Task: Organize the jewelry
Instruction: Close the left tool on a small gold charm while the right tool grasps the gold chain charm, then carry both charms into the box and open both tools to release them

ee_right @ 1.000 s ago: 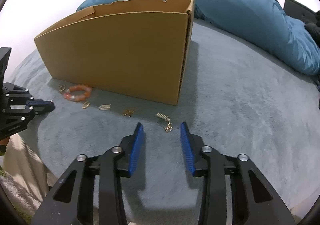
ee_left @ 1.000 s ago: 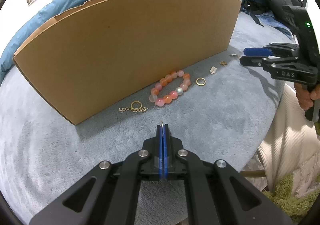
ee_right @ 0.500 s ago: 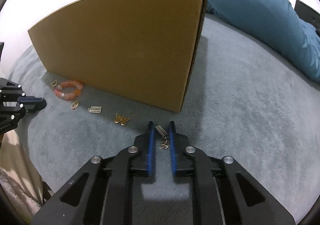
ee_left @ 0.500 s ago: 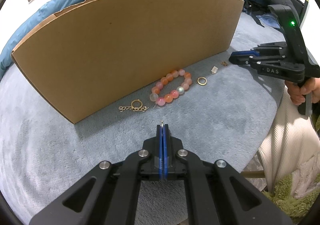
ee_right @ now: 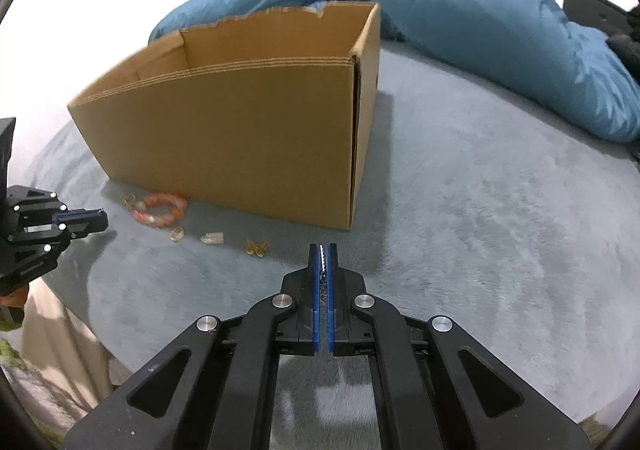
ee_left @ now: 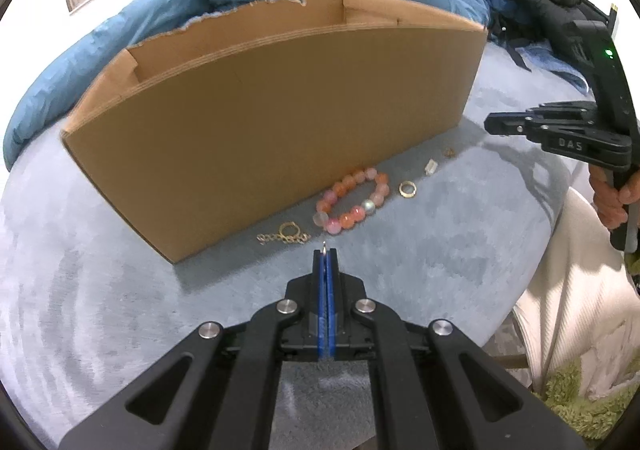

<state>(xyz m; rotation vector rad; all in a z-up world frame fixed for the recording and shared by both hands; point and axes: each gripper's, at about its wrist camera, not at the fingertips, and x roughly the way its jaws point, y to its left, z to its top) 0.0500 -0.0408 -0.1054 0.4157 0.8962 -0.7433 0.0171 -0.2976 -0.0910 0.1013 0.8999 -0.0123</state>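
The right gripper [ee_right: 323,250] has just closed on a small gold chain charm [ee_right: 323,270], pinched between its blue pads, presumably to carry it into the open cardboard box [ee_right: 240,121]. The left gripper [ee_left: 325,256] is pressed together on a thin metal pin [ee_left: 324,246], while the bead bracelet [ee_left: 352,201], gold ring [ee_left: 407,189] and butterfly charm [ee_right: 257,246] lie on the grey blanket [ee_right: 480,209] beside the box's front wall.

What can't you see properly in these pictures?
- Inside of the brown cardboard box: its floor is hidden by the front wall in both views.
- Small gold chain piece in the right tongs: mostly hidden between the blue pads.
- Gold charms on the grey blanket: blurred in the right view.
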